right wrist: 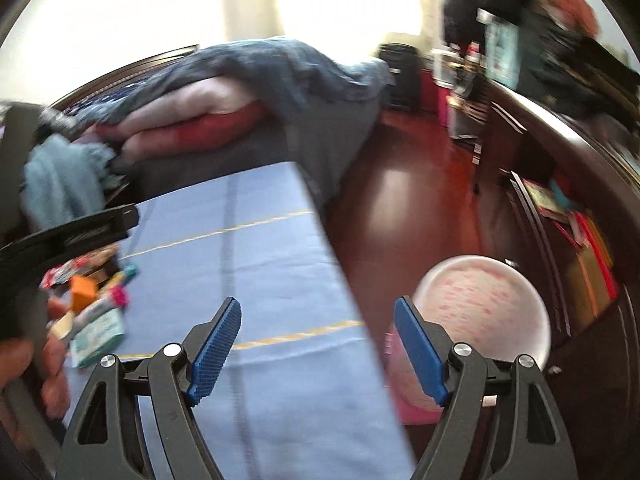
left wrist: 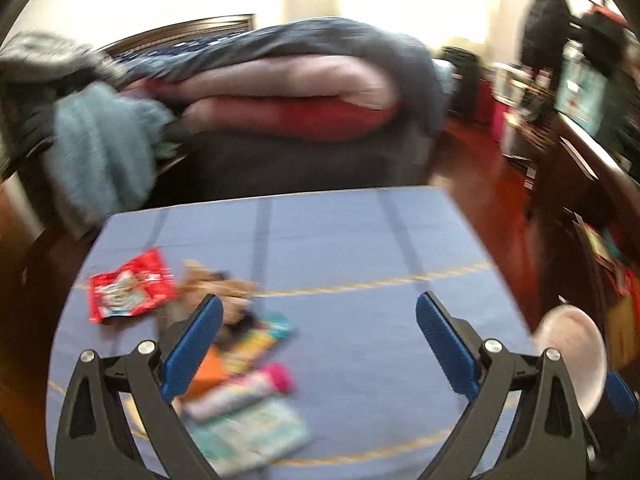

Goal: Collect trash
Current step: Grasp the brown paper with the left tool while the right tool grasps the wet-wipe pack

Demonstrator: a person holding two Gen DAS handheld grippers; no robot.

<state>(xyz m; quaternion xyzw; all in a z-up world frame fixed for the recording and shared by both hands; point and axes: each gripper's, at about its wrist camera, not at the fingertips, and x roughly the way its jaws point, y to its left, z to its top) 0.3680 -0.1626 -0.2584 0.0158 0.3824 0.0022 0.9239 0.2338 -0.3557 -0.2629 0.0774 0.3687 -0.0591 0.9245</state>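
Several pieces of trash lie on the blue tablecloth (left wrist: 340, 240): a red snack packet (left wrist: 130, 292), a brown crumpled wrapper (left wrist: 224, 292), a colourful wrapper (left wrist: 260, 340), a pink-capped tube (left wrist: 244, 394) and a teal-white packet (left wrist: 248, 434). My left gripper (left wrist: 318, 316) is open and empty above the cloth, just right of the pile. My right gripper (right wrist: 318, 320) is open and empty over the table's right edge (right wrist: 340, 280). The pink-white bin (right wrist: 484, 304) stands on the floor right of the table. The pile also shows in the right wrist view (right wrist: 96, 312), at far left.
A bed with a grey quilt and red pillows (left wrist: 280, 92) stands behind the table. A teal towel (left wrist: 100, 152) hangs at left. Red-brown wooden floor (right wrist: 400, 200) lies right of the table, with dark shelves (right wrist: 568, 240) beyond. The bin also shows in the left wrist view (left wrist: 572, 356).
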